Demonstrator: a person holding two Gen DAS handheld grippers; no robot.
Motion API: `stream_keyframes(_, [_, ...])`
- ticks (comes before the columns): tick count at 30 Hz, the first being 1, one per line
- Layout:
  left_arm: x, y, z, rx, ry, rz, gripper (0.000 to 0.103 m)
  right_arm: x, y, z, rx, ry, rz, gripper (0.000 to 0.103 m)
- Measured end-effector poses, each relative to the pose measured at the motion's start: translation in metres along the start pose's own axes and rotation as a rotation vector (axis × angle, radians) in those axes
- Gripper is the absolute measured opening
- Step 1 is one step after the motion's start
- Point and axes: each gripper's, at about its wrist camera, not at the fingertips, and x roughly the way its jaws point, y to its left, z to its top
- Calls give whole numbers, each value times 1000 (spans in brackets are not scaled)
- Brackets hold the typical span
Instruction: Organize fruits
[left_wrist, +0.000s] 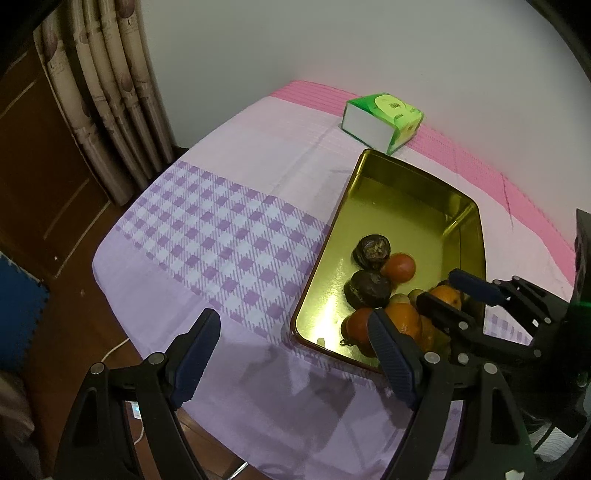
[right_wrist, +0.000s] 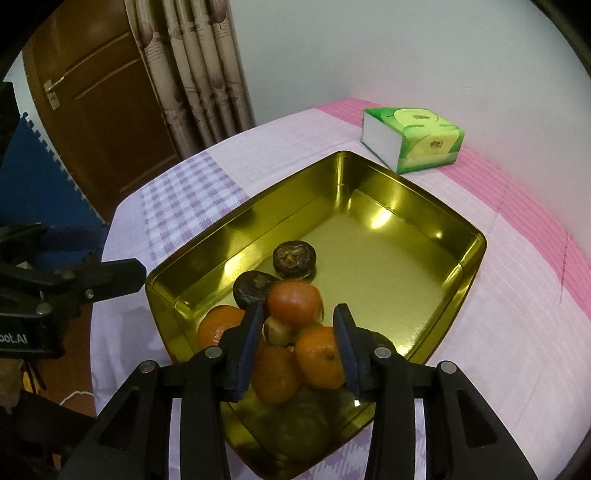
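Observation:
A gold metal tray (right_wrist: 373, 177) (left_wrist: 413, 173) sits on the checked tablecloth and holds a pile of fruit at its near end: several oranges (right_wrist: 319, 356), a red-orange tangerine (right_wrist: 293, 302) (left_wrist: 399, 266) and two dark brown fruits (right_wrist: 293, 258) (left_wrist: 371, 247). My right gripper (right_wrist: 297, 345) is open over the pile, its pads either side of an orange without clamping it; it also shows in the left wrist view (left_wrist: 441, 290). My left gripper (left_wrist: 291, 354) is open and empty above the cloth, left of the tray.
A green and white tissue pack (right_wrist: 413, 138) (left_wrist: 382, 120) lies behind the tray near the wall. The table edge (left_wrist: 110, 295) drops to a wooden floor on the left. Curtains (left_wrist: 107, 92), a wooden door (right_wrist: 99, 96) and a blue foam mat (right_wrist: 37, 177) stand beyond.

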Motion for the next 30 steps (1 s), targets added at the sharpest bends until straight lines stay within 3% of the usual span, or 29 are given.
stream_keyframes(5, [-1, -5, -2, 15, -3, 13, 79, -13, 0, -4, 13, -19, -15, 61])
stream_keyframes(10, [-3, -10, -3, 32, -10, 26, 79, -35, 4, -9, 5, -42, -81, 83])
stream_keyframes(15, [-3, -14, -5, 46, -7, 29, 79, -52, 8, -18, -4, -40, -147, 96])
stream_keyframes(23, [-5, -24, -9, 71, -16, 29, 79, -52, -1, -34, 70, 21, -180, 97])
stream_keyframes(30, [-7, -31, -12, 88, -22, 28, 79, -55, -5, -38, 92, 21, -176, 97])
